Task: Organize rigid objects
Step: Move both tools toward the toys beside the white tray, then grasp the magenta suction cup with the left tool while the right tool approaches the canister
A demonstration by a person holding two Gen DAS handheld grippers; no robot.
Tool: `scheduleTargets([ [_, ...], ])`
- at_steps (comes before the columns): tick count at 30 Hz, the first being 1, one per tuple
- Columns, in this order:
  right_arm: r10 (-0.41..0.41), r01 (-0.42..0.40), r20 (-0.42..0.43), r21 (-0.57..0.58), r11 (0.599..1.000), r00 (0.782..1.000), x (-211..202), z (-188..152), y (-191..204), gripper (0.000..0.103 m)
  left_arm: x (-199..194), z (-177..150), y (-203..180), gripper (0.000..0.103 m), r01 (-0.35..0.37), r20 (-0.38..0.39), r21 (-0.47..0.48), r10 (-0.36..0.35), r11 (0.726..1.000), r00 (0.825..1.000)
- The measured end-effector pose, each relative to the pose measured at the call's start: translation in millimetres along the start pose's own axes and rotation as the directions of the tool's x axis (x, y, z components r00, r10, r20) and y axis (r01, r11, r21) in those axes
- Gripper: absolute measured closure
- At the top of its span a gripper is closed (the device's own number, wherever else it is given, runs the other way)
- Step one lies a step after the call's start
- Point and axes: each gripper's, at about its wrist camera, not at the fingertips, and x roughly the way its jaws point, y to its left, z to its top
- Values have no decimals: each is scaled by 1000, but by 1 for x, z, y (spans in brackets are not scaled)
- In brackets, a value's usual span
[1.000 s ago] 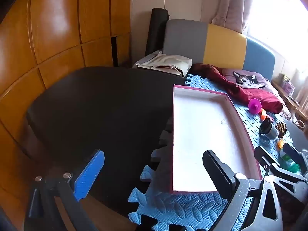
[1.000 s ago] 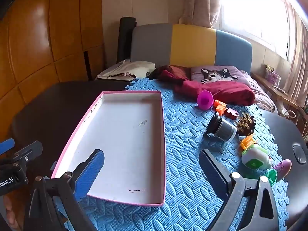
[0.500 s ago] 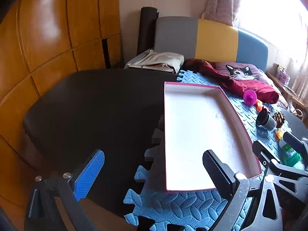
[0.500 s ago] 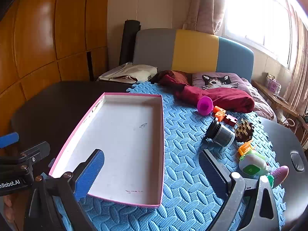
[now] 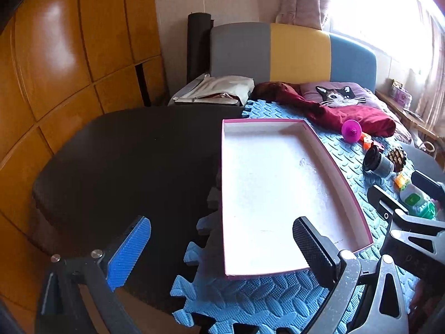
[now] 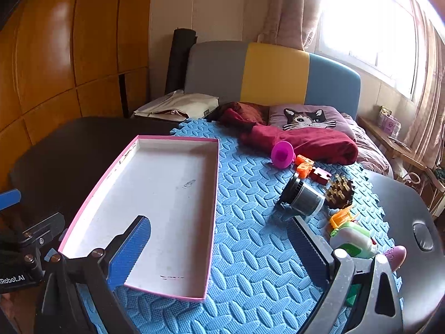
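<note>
Both grippers hang spread wide, gripping nothing: the left gripper [image 5: 222, 253] over the tray's [image 5: 345, 186] near left corner, the right gripper [image 6: 219, 253] over the blue mat [image 6: 250, 217]. Right of the tray lie a pink funnel [image 6: 281, 155], orange blocks [image 6: 303, 164], a dark jar [image 6: 303, 198] on its side, a peg block [image 6: 340, 190] and a green-white toy [image 6: 353, 241]. A red cloth [image 6: 306, 142] lies behind them.

Bright daylight from a blown-out window [image 6: 367, 27] ahead and right of both grippers, glossy glare on the wood panels [image 5: 55, 41] ahead left, strong fisheye bending, dark corners, sharp focus.
</note>
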Motion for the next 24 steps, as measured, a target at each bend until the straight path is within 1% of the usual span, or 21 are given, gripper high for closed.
scheduleTargets([
  [8, -35, 35, 13, -29, 999, 999, -1, 5, -24, 3, 0, 5, -14, 0, 11, 7, 47, -11, 999, 1000],
  [14, -66, 67, 24, -19, 998, 998, 0, 16, -55, 3, 1, 11, -28, 0, 12, 14, 88, -13, 996, 1000],
  [20, -105, 104, 25, 26, 994, 994, 7, 29, -99, 3, 3, 19, -45, 0, 33, 17, 126, -35, 992, 999],
  [24, -129, 127, 23, 76, 989, 991, 15, 34, -135, 3, 6, 24, -57, 0, 57, 9, 151, -59, 987, 998],
])
